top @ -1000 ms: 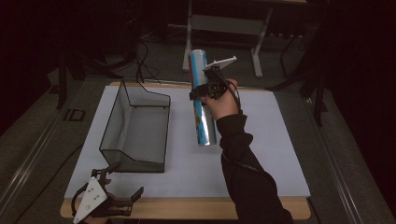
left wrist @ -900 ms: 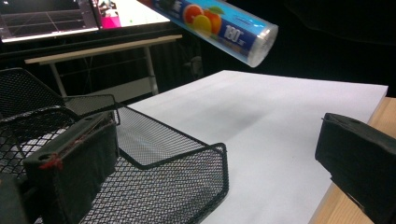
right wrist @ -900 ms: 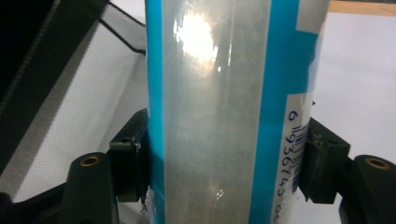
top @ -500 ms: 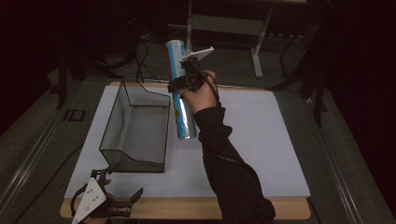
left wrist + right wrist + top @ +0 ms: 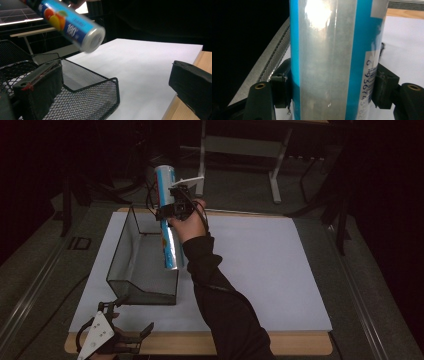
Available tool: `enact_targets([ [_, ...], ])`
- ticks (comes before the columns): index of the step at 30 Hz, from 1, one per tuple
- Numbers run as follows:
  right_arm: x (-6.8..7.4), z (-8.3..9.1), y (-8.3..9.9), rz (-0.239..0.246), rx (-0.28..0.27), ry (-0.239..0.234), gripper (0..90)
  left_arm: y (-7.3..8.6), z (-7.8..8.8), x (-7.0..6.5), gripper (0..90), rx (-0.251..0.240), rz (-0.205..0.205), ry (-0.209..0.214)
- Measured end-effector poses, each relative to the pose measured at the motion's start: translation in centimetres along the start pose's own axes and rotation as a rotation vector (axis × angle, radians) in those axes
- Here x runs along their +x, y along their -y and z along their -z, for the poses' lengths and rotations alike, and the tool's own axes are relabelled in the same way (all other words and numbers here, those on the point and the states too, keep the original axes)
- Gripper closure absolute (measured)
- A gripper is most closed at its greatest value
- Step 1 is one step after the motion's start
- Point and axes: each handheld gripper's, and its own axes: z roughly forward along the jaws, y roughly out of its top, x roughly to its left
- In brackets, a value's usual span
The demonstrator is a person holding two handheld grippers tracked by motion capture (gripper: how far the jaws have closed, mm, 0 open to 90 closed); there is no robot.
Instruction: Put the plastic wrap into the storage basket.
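The right gripper (image 5: 172, 210) clamps a blue-and-silver roll (image 5: 167, 227) above the empty black mesh basket (image 5: 131, 270), frame centre-left. Lower left, the left gripper (image 5: 112, 340) rests with jaws apart, holding nothing.

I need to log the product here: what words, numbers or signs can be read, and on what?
"180", large, on the blue roll, beside its fruit picture.
"6 93674...", partly cut off, barcode digits on the roll's label, which the right gripper clamps.
Small print above the "180": too blurred to read.
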Motion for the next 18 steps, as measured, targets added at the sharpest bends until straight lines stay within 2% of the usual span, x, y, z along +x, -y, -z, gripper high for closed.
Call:
enact_targets([
  [3,0.2,-1.3,0.3,-0.011,-0.004,-0.009,31.8,0.0,0.0,0.0,0.1,0.0,-0.001,0.003],
  [7,-0.2,-3.1,1.0,-0.045,-0.008,-0.03,31.8,0.0,0.0,0.0,0.1,-0.002,-0.003,0.005],
  [15,-1.4,-5.8,2.7,-0.098,0.028,-0.025,31.8,0.0,-0.1,0.0,0.1,0.002,-0.007,0.011],
  [18,-1.7,-6.4,3.3,-0.097,0.034,-0.015,31.8,0.0,-0.1,0.0,0.1,0.003,-0.007,0.014],
])
